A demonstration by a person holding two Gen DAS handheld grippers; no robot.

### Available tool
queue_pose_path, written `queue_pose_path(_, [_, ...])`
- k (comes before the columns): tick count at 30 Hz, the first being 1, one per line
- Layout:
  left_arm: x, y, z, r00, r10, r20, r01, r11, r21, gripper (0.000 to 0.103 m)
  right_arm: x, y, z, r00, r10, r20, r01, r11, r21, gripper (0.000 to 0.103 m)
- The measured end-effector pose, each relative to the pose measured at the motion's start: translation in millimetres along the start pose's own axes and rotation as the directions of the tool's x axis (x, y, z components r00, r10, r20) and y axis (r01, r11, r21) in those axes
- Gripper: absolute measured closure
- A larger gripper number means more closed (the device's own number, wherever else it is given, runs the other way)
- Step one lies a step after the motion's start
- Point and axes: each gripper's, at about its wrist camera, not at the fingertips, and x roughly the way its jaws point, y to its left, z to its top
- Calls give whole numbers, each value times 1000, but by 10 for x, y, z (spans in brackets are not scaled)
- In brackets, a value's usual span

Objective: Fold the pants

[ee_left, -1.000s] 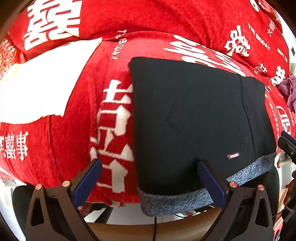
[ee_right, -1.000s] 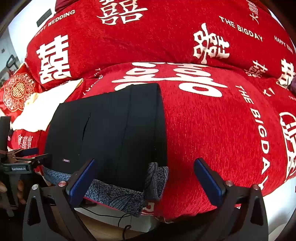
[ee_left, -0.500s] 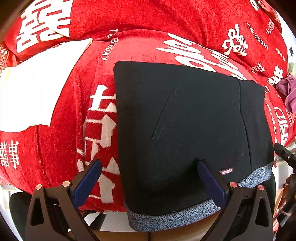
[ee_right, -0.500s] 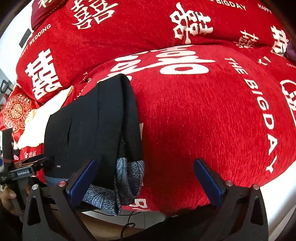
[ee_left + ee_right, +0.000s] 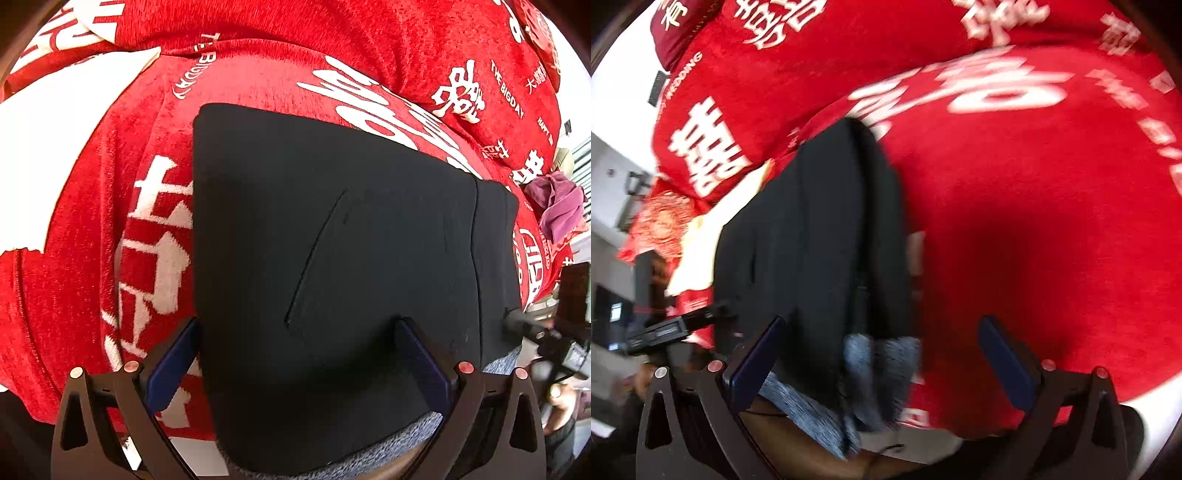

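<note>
Black pants (image 5: 332,251) lie folded into a rectangle on a red blanket (image 5: 92,258) with white lettering, their grey lining showing at the near edge. My left gripper (image 5: 295,354) hovers open just over the near part of the pants, nothing between its blue pads. In the right wrist view the same pants (image 5: 820,236) sit left of centre, grey hem (image 5: 879,365) hanging at the front. My right gripper (image 5: 879,354) is open above the pants' right edge and the blanket (image 5: 1034,221). The view is motion-blurred.
A white cloth (image 5: 55,166) lies left of the pants. A purple garment (image 5: 557,206) sits at the far right. The other gripper (image 5: 543,339) and a hand show at the right edge. The bed's front edge runs just below both grippers.
Both grippers have moved closer to the pants. The left one now sits over the near half of the fold. The right view has tilted and swung leftward, blurred by motion.
</note>
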Motion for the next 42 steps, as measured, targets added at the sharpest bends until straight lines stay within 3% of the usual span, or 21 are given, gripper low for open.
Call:
queue_pose_path(3, [15, -7, 13, 1000, -5, 4, 5, 1000, -8, 0, 164, 104, 36, 998, 62, 29, -60, 997, -55, 0])
queue_pose_path(4, [7, -14, 10, 1000, -10, 10, 10, 1000, -2, 0, 240, 177, 58, 992, 126, -2, -126, 990, -71, 1])
queue_pose_path(7, [-21, -51, -44, 999, -17, 43, 16, 999, 36, 1, 350, 414, 34, 997, 76, -34, -80, 983, -163, 2])
queue_pose_path(9, [-44, -67, -63, 998, -15, 62, 13, 999, 37, 7, 345, 437, 25, 996, 85, -36, -90, 982, -166, 14])
queue_pose_path(10, [-68, -84, -66, 998, -17, 66, 15, 999, 42, 12, 312, 432, 34, 997, 69, -37, -74, 983, -170, 40])
queue_pose_path(11, [-104, -111, -67, 997, -17, 70, 13, 999, 53, 18, 280, 431, 51, 997, 74, -34, -79, 982, -172, 48])
queue_pose_path(13, [-166, -160, -59, 997, -8, 72, 2, 997, 80, 27, 220, 545, 32, 998, 56, -29, -61, 974, -216, 51])
queue_pose_path(17, [-318, -128, -8, 997, -42, 72, 37, 997, 72, 48, 148, 752, 69, 999, 50, -9, -51, 964, -261, 54])
queue_pose_path(24, [-632, -281, 134, 988, -89, 126, 78, 993, 90, 48, -121, 916, 187, 993, 111, 49, -93, 953, -287, 55])
queue_pose_path(31, [-759, -566, 677, 977, -126, 172, 109, 989, 103, 48, -260, 895, 599, 984, 127, 122, -87, 954, -288, 55])
queue_pose_path(36, [-579, -728, 1147, 979, -127, 161, 115, 990, 84, 48, -164, 749, 1130, 984, 109, 141, -67, 960, -272, 55])
queue_pose_path(42, [-61, -648, 1644, 990, -102, 102, 102, 995, 4, 48, 469, 321, 1690, 994, 62, 90, -42, 977, -208, 54])
